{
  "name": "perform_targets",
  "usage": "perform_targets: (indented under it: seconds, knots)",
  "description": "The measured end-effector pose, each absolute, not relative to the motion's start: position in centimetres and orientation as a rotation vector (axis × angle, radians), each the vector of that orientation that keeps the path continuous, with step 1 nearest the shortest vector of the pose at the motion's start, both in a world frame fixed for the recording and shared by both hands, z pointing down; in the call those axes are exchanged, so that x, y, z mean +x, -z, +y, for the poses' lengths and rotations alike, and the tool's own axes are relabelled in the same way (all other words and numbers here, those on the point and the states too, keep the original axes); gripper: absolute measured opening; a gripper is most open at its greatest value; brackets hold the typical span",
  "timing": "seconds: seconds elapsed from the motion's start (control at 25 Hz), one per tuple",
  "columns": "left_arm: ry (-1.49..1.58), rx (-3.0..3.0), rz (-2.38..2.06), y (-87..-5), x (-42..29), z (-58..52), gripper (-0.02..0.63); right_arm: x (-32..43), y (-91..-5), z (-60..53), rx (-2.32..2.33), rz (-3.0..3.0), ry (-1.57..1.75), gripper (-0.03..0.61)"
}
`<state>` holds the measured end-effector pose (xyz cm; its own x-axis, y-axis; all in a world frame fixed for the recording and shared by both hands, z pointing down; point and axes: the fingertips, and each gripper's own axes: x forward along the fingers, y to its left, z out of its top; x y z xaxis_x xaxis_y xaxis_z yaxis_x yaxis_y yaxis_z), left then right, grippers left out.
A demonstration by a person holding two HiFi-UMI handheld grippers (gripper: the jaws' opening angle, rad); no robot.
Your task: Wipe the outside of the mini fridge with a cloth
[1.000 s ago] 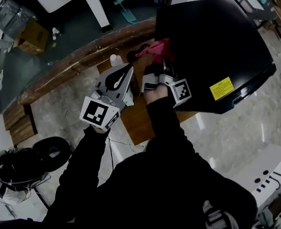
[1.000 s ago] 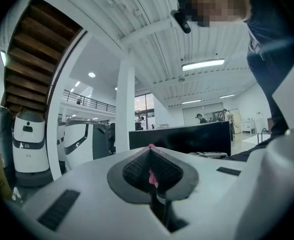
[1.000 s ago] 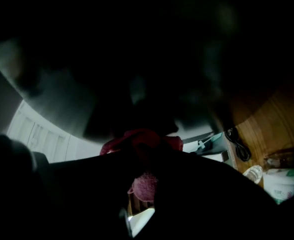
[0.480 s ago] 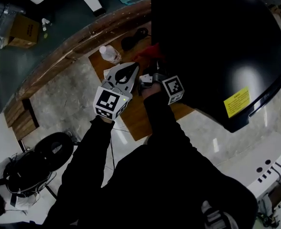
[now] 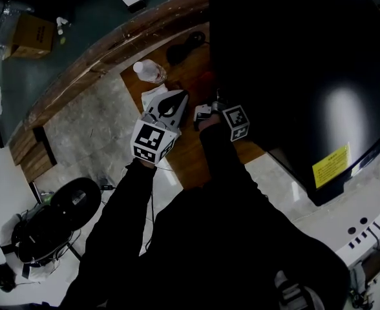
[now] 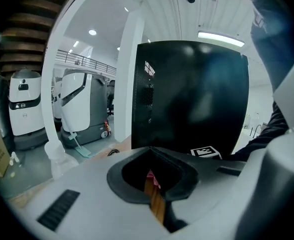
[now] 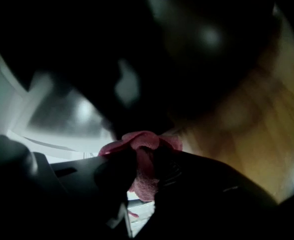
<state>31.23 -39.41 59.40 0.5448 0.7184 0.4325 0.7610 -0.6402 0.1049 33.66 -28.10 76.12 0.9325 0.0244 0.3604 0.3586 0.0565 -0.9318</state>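
Right gripper [image 7: 144, 158]: fingers [image 7: 192, 184] clenched on the cloth [image 7: 143, 140], which is red-pink and bunched. A fold bulges over the tips and more hangs down between them.

Left gripper [image 5: 179, 97]: fingers [image 6: 87, 184] closed together, grasping nothing. Only a sliver of worktop [image 5: 187, 157] and a bit of pink show through the dark gap between them.

Cloth sits at the right fingertips, low against the left side of the fridge [image 5: 293, 63]. Dark fridge surface is right above it in the right gripper view, too blurred to confirm contact. In the head view the cloth is only a faint red patch at the fridge's left side, over the middle of the worktop.

Left gripper is just beside the right one, on its left, tips pointed at the same fridge side and apart from the cloth.

Fridge is black and covers the right part of the worktop, with a yellow label near its lower right edge. Bottle [image 5: 148, 71] stands upright at the far left corner.

Count: 1 fridge, 1 cloth, 1 bottle, 2 grippers.
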Motion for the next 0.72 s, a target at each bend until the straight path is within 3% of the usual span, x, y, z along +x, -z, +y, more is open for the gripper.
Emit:
perform_targets:
  seconds: [0.28, 0.72]
  knots:
    - [0.663, -2.683, -1.287, -59.4, 28.7, -41.6, 0.006, 32.2, -76.0, -29.8, -1.653, -0.192, 0.261, 0.078]
    - [0.307, -2.713, -1.573, -48.9, 21.4, -43.1, 0.006, 21.7, -56.2, -33.5, -1.912, 0.085, 0.030, 0.078]
